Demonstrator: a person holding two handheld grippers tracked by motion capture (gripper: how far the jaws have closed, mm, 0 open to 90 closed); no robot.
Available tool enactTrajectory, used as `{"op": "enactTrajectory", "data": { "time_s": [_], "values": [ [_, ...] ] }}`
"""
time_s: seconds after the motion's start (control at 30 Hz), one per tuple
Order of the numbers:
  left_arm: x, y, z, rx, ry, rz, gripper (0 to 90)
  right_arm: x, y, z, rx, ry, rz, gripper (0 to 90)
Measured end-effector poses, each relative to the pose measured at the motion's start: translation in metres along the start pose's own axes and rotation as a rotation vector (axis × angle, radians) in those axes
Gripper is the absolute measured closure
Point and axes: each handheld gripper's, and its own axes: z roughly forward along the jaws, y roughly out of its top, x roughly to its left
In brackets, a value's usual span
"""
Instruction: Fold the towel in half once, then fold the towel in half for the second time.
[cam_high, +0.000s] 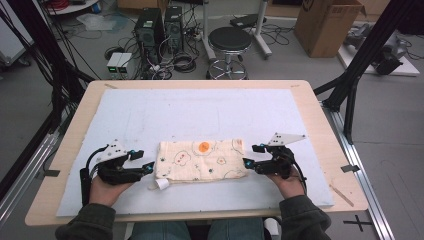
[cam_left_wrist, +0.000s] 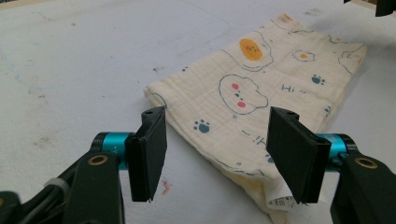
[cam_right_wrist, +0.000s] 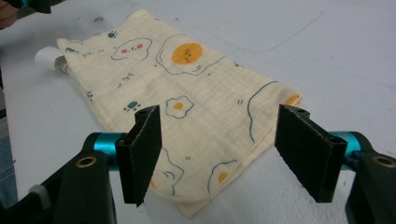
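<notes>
Just one folded cloth (cam_high: 201, 160), two open tools (cam_high: 148, 167) (cam_high: 248, 163)

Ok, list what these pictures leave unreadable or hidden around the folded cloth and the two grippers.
- Print on the white label of the cloth: too small in the high view; in the left gripper view the left gripper jaw covers part of it.
- Number of folded layers: the top layer hides the rest.
- Near corner of the cloth: in the right gripper view, behind a jaw of the right gripper.
</notes>
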Motion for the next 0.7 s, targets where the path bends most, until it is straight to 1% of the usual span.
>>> {"op": "enactTrajectory", "data": {
  "time_s": [0.13, 0.17, 0.23, 0.33, 0.4, 0.47, 0.57, 0.7],
  "values": [
    [-0.0014, 0.0012, 0.0007, 0.004, -0.004, 0.018, 38.6, 0.0014, 0.0005, 0.0005, 0.002, 0.003, -0.003, 31.3],
    [-0.0023, 0.0012, 0.0012, 0.001, -0.005, 0.015, 38.6, 0.0014, 0.0004, 0.0009, 0.003, -0.002, -0.009, 31.3],
    [-0.0027, 0.0013, 0.0016, 0.008, -0.006, 0.022, 38.6, 0.0019, 0.0001, 0.0021, 0.006, -0.003, -0.011, 31.3],
    [-0.0021, 0.0013, 0.0031, 0.011, -0.007, 0.023, 38.3, 0.0023, -0.0003, 0.0036, 0.016, -0.001, -0.011, 31.1],
    [-0.0019, 0.0014, 0.0038, 0.013, -0.01, 0.024, 38.3, 0.0026, -0.0001, 0.0043, 0.013, -0.001, -0.017, 31.1],
    [-0.0016, 0.0015, 0.0047, 0.016, -0.008, 0.027, 38.3, 0.0033, 0.0004, 0.0043, 0.017, 0.001, -0.014, 31.0],
    [-0.001, 0.0013, 0.006, 0.018, -0.013, 0.024, 38.4, 0.0034, 0.0011, 0.0055, 0.018, 0.004, -0.017, 31.0],
    [0.002, 0.0013, 0.0073, 0.02, -0.008, 0.013, 38.7, 0.0031, 0.0023, 0.0085, 0.023, 0.002, -0.017, 31.0]
  ]
}}
